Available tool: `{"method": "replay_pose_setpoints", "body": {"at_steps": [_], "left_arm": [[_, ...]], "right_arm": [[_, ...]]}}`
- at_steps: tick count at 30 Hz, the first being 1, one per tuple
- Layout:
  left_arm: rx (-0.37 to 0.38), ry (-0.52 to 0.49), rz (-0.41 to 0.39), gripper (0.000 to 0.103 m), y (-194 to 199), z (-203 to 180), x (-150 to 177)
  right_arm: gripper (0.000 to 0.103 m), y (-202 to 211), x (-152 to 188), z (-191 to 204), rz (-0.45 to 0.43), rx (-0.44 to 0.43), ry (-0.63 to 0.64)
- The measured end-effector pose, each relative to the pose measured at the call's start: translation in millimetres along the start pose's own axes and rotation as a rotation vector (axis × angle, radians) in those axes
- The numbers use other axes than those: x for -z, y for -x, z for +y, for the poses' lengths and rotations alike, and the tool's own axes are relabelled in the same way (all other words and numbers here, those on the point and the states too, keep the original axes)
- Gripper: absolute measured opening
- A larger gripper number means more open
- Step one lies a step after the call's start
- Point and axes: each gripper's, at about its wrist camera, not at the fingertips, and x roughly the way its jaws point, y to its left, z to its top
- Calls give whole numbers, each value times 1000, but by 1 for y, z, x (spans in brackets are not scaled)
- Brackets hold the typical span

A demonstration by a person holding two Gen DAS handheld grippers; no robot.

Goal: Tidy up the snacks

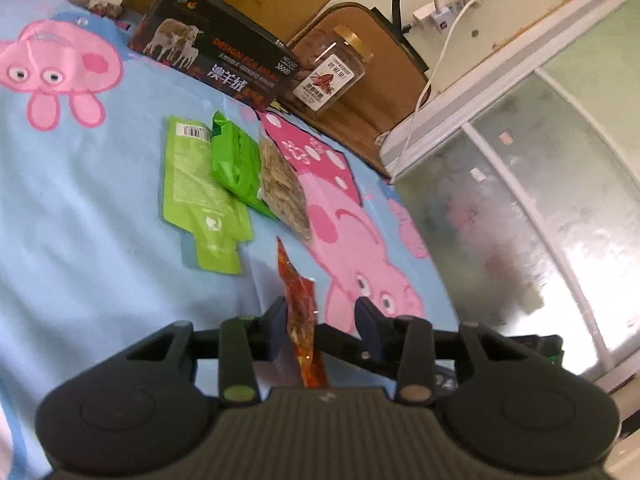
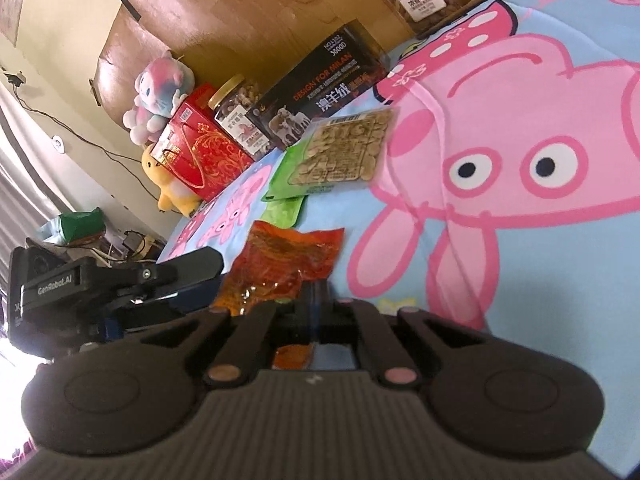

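Both tools share the red snack packet (image 2: pixel 280 264): right tool (image 2: pixel 316 304) pinches it tight, left tool (image 1: pixel 322 320) sits loose. Keep it flat.

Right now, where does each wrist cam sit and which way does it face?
Left wrist: on the left tongs, angled down across the cartoon sheet at green packets and a black box; its fingers flank an edge-on red snack packet.
Right wrist: on the right tongs, shut on that packet; the left tongs show at left.
Shared: packet, black box, green packets, sheet.
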Motion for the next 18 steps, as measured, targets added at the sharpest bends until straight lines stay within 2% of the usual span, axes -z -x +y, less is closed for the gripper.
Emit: {"method": "replay_pose_setpoints", "body": {"at_steps": [1, 2, 3, 4, 8, 10, 12, 14, 18], "left_arm": [[-14, 3, 7, 36, -2, 1, 0], [-25, 18, 26, 30, -6, 4, 0], [-35, 40, 56, 16, -12, 8, 2], [-30, 65, 72, 16, -16, 12, 3], [2, 121, 51, 15, -12, 23, 0], [15, 144, 39, 15, -7, 29, -2], [76, 194, 31, 15, -2, 38, -4], [133, 212, 14, 14, 6, 41, -6], [175, 185, -26, 14, 17, 34, -12]], "right_arm": [[3, 0, 0, -1, -2, -3, -3], [3, 1, 1, 0, -4, -3, -3], [3, 1, 1, 0, -5, -4, 0], [3, 1, 2, 0, -7, -6, 2], [8, 2, 1, -2, -9, -26, -13], [14, 3, 1, -1, -6, -40, -14], [30, 5, 2, 1, -7, -67, -10], [39, 5, 2, 5, -4, -93, 5], [40, 4, -5, 11, 15, -198, -12]]}}
